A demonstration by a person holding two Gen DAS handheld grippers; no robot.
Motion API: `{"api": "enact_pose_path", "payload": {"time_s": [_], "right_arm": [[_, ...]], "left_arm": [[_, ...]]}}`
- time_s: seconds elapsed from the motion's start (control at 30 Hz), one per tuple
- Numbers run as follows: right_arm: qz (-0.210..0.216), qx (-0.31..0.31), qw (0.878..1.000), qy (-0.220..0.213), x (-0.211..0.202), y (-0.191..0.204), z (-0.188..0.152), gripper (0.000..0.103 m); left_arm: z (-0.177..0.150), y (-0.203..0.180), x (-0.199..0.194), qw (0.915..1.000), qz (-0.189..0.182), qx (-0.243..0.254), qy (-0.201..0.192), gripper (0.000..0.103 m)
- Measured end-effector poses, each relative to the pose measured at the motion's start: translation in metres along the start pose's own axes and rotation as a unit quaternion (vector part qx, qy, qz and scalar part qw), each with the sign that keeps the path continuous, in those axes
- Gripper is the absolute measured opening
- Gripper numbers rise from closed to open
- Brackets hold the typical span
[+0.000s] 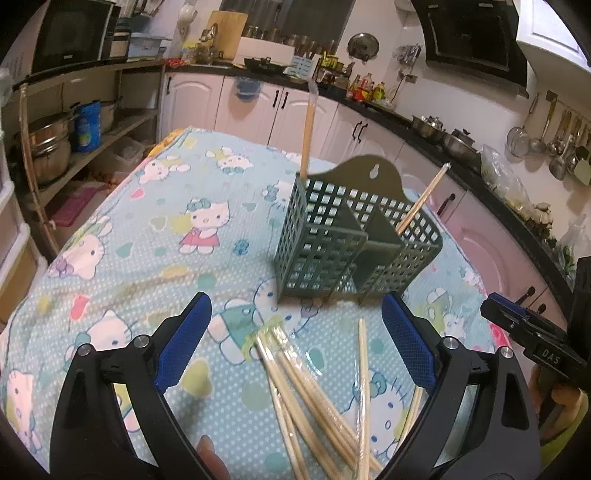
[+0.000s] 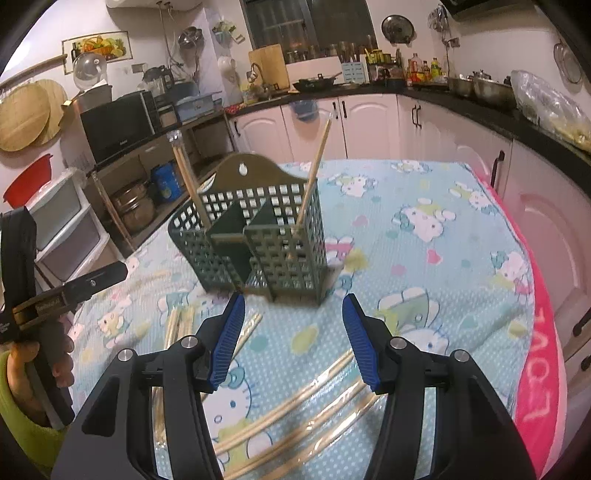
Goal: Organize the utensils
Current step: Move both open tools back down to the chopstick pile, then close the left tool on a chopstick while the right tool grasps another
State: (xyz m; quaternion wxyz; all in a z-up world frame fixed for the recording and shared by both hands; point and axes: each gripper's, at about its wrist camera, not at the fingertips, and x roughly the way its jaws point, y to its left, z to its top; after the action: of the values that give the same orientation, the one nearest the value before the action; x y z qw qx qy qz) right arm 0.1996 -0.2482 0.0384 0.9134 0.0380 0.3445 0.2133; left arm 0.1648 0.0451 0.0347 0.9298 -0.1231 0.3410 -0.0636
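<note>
Kitchen table (image 1: 122,229) | green caddy (image 1: 332,236) ahead | wrapped chopsticks (image 1: 306,384) scattered in front

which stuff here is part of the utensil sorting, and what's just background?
Job:
- green caddy, chopsticks already standing in two compartments
- wrapped chopsticks loose on the tablecloth
- left gripper, right gripper, both open, empty

Background:
- microwave
- stacked pots
- hanging ladles

Sitting in dim, warm-lit kitchen. Showing black countertop (image 2: 461,107) curving along back and right of frame over white cabinet doors (image 2: 373,122). Standing at upper left: microwave (image 1: 74,35) on open shelving (image 1: 110,122) holding pots. Hanging at upper right: black range hood (image 1: 476,37), ladles (image 1: 557,140) on white wall. Covering foreground: table in blue cartoon-cat cloth (image 1: 147,229).
</note>
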Motion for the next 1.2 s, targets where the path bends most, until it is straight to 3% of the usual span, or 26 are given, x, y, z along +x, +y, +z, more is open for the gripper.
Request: {"api": "enact_pose_path", "payload": {"time_s": [0.63,0.77,0.93,1.2], "right_arm": [[-0.002,0.000,0.998,0.059,0.013,0.005,-0.043,0.053],[-0.004,0.002,0.997,0.074,0.022,0.006,-0.050,0.053],[0.005,0.025,0.994,0.103,0.039,0.002,-0.054,0.053],[-0.003,0.050,0.990,0.133,0.060,-0.004,-0.048,0.053]], "left_arm": [[-0.042,0.011,0.010,0.9986,0.000,-0.015,0.051,0.082],[-0.050,0.015,0.018,0.9974,-0.003,-0.019,0.069,0.076],[-0.057,0.019,0.030,0.9948,-0.014,-0.030,0.096,0.059],[-0.044,0.030,0.055,0.9896,-0.035,-0.062,0.125,0.041]]}}
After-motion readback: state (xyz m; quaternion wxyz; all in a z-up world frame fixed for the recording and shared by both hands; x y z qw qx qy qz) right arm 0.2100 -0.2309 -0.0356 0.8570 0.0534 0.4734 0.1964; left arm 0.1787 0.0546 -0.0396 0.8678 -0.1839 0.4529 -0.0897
